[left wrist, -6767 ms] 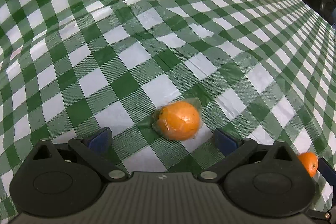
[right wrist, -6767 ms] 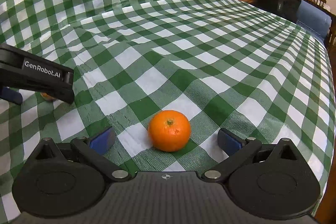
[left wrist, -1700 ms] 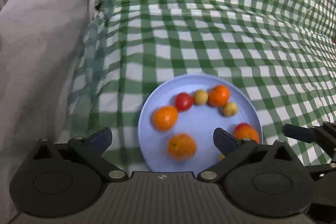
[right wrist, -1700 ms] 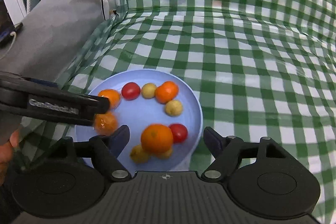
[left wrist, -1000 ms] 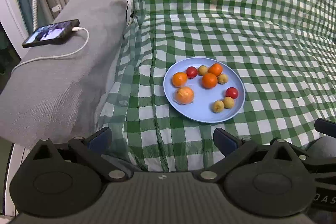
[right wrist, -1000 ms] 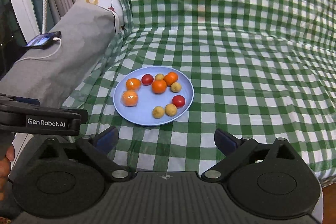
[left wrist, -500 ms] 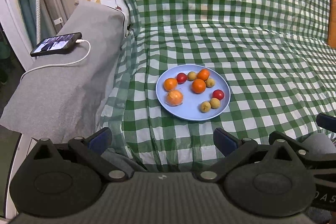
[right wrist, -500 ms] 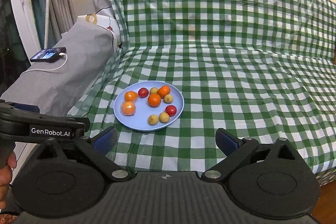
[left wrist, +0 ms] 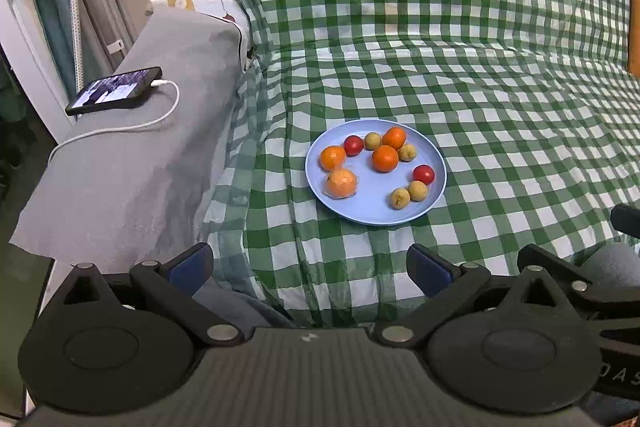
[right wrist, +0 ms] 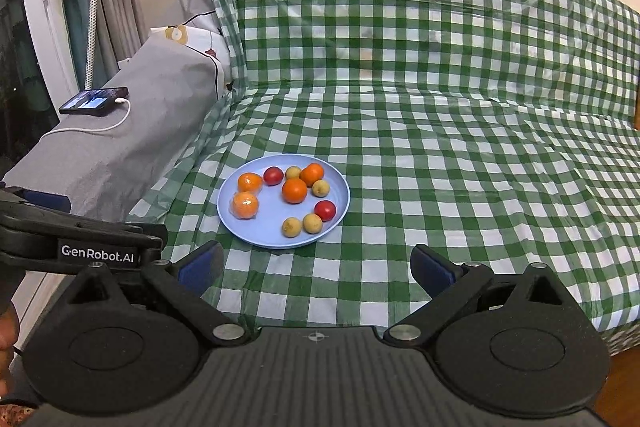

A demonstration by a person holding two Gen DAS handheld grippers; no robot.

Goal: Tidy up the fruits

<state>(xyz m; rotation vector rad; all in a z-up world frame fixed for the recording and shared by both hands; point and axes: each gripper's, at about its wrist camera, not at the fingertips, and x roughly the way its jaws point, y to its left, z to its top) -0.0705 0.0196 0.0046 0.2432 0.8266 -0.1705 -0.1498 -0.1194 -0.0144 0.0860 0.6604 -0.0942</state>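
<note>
Nearest, the left gripper (left wrist: pixel 308 267) stands with its jaws spread wide and nothing between them, and the right gripper (right wrist: pixel 316 265) is likewise spread and empty. Both hang over the front edge of a sofa draped in a green checked cloth (right wrist: pixel 460 163). Ahead of both grippers, well apart from the fingertips, a blue plate (left wrist: pixel 362 213) rests on the cloth. It carries four oranges, one of them wrapped in clear film (left wrist: pixel 341 183), two red tomatoes (left wrist: pixel 423 174) and four small yellowish fruits (left wrist: pixel 400 197). Further left, a phone (left wrist: pixel 114 91) with a white cable lies on the grey armrest (left wrist: pixel 132 163).
</note>
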